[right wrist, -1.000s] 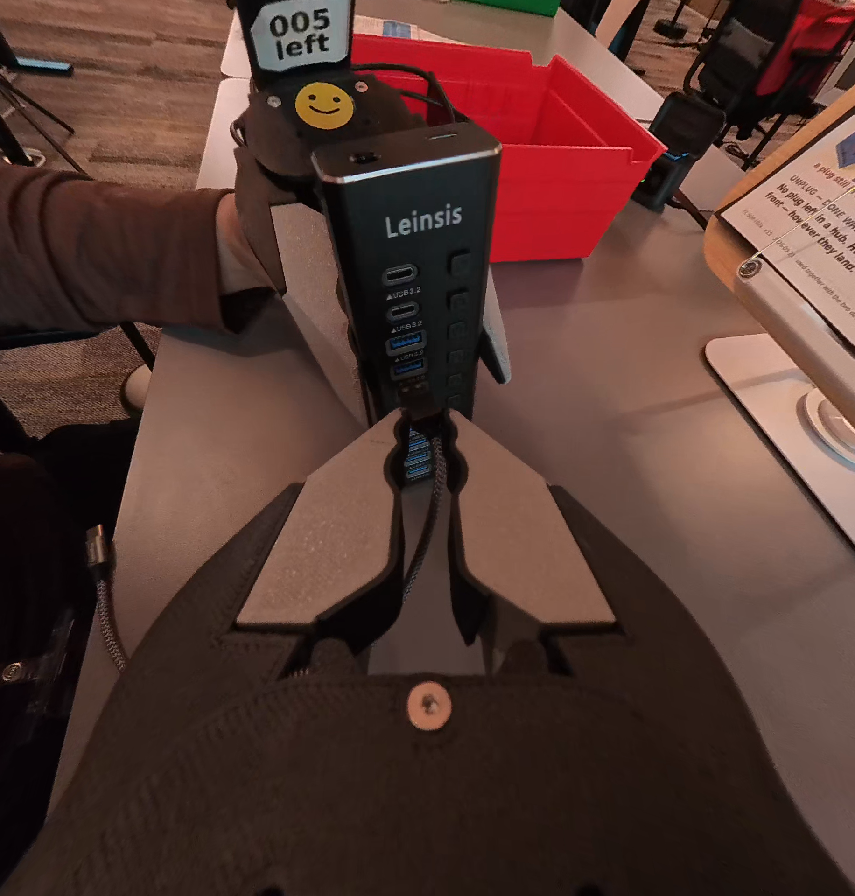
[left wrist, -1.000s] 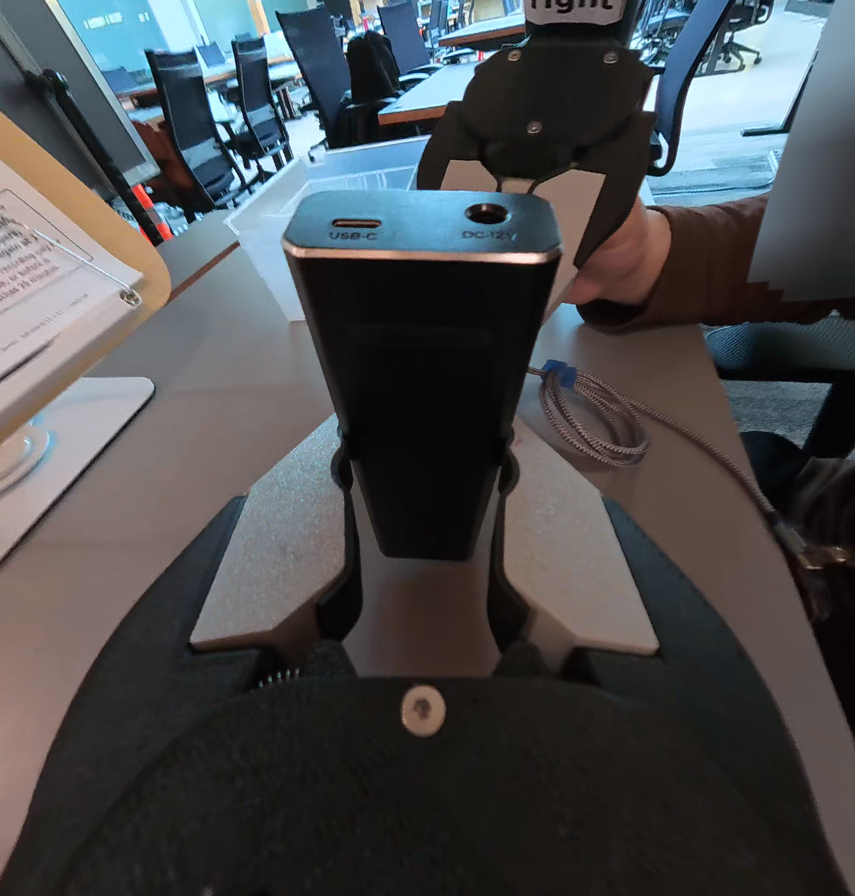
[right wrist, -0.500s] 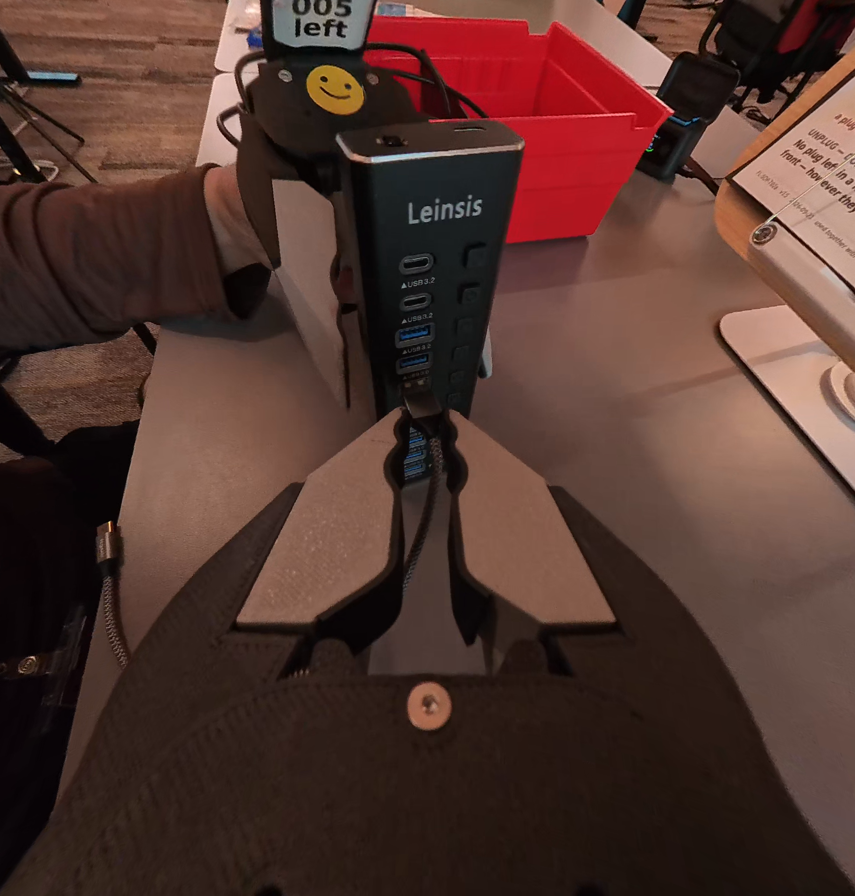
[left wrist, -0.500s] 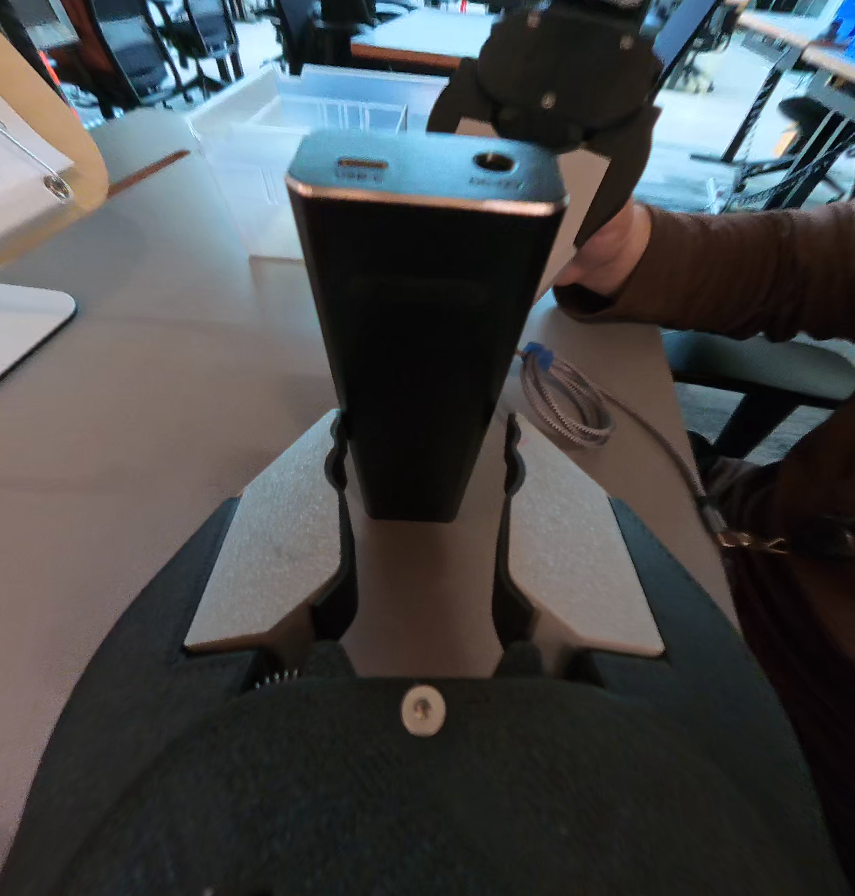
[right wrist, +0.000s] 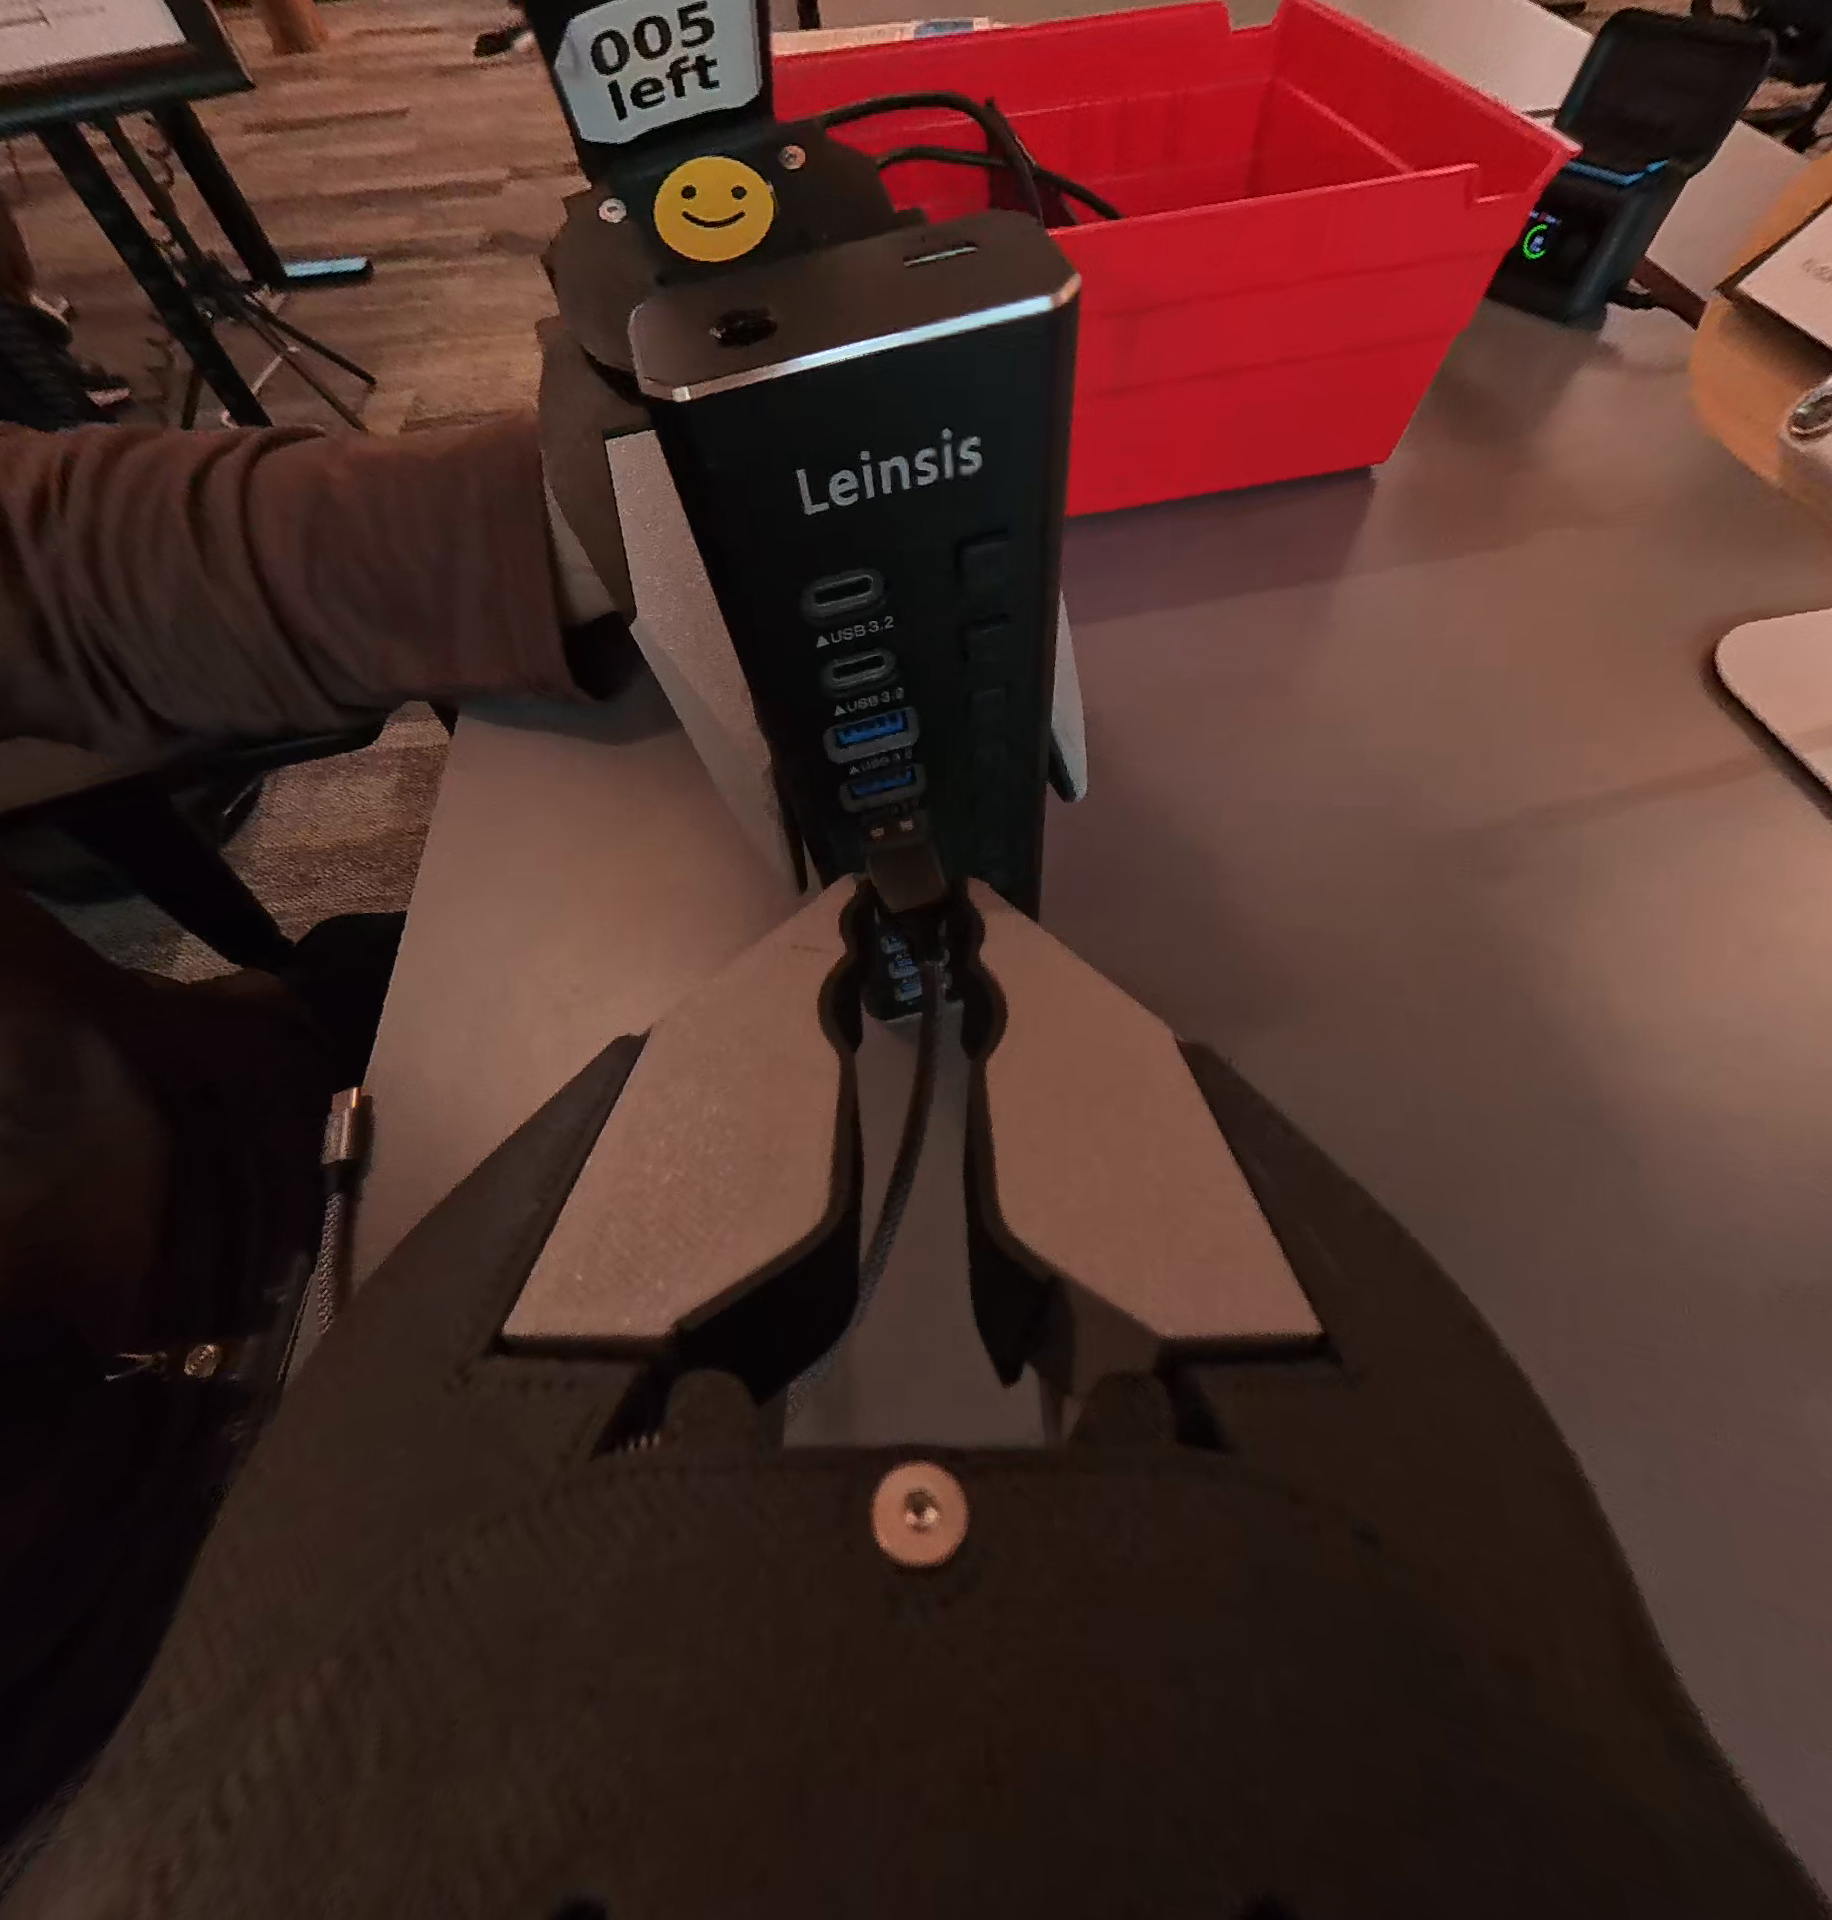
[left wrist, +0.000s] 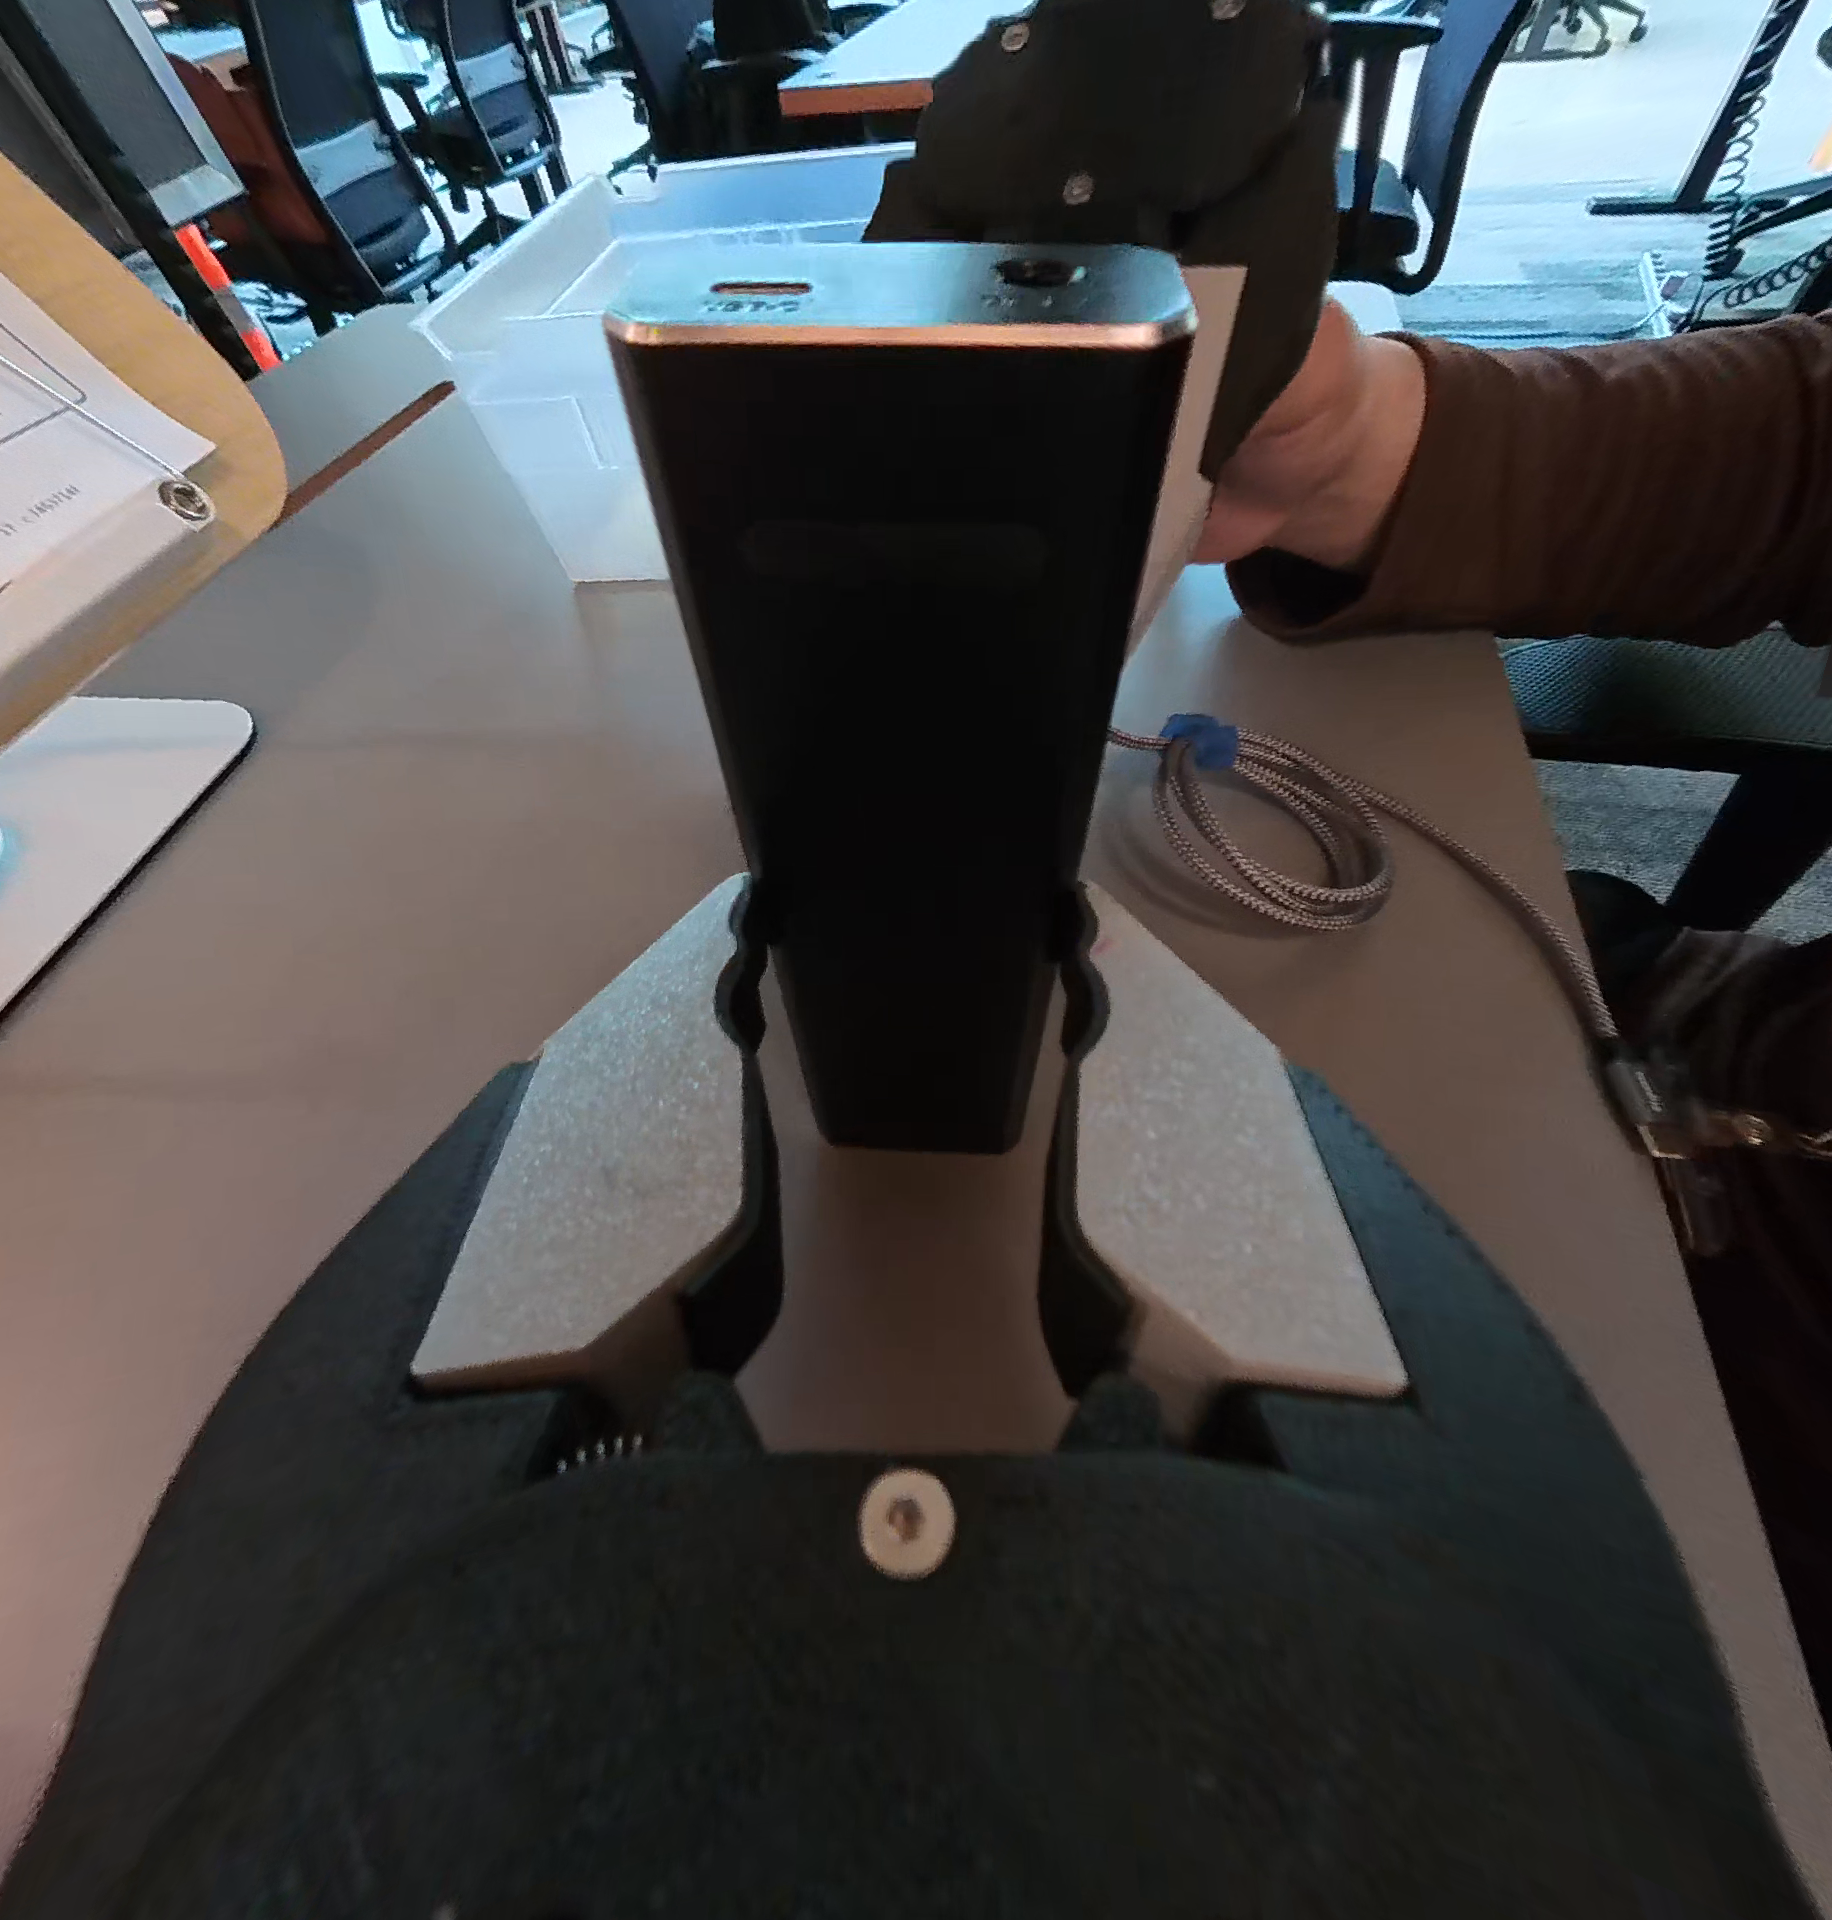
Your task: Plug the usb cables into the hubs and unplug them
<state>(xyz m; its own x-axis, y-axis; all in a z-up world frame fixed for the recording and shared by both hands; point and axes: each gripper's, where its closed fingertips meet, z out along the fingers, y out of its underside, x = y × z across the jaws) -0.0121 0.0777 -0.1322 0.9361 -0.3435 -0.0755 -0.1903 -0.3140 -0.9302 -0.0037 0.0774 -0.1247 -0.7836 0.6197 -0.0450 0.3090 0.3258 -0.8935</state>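
Left gripper (left wrist: 910,940) clamped on the lower part of a black USB hub (left wrist: 896,644), both fingers pressed against its narrow sides, hub held upright above the grey table (left wrist: 424,790). Plain back of the hub toward the left wrist camera; top end cap showing a slot port and a round socket. Port face toward the right wrist camera (right wrist: 896,665), with a column of ports down the middle and a row of small buttons beside them.

Right gripper (right wrist: 910,914) closed on the plug (right wrist: 904,868) of a braided USB cable (right wrist: 896,1164), fingertips nearly together with the plug pinched between them. Plug tip with its metal end exposed, sitting right at the port column just below the two blue ports; whether touching or just clear of the hub cannot be told. Cable running back between the right fingers toward the camera.

Same cable coiled (left wrist: 1265,831) on the table to the right of the hub in the left wrist view, bound with a blue tie (left wrist: 1198,740), its far end with a metal connector (left wrist: 1644,1091) hanging off the table edge.

Red bin (right wrist: 1255,312) on the table behind the hub in the right wrist view, with a black cable inside. Clear plastic bin (left wrist: 569,343) behind the hub in the left wrist view. Person's hand (left wrist: 1307,457) in a brown sleeve (left wrist: 1639,468) gripping the right gripper's handle beyond the hub
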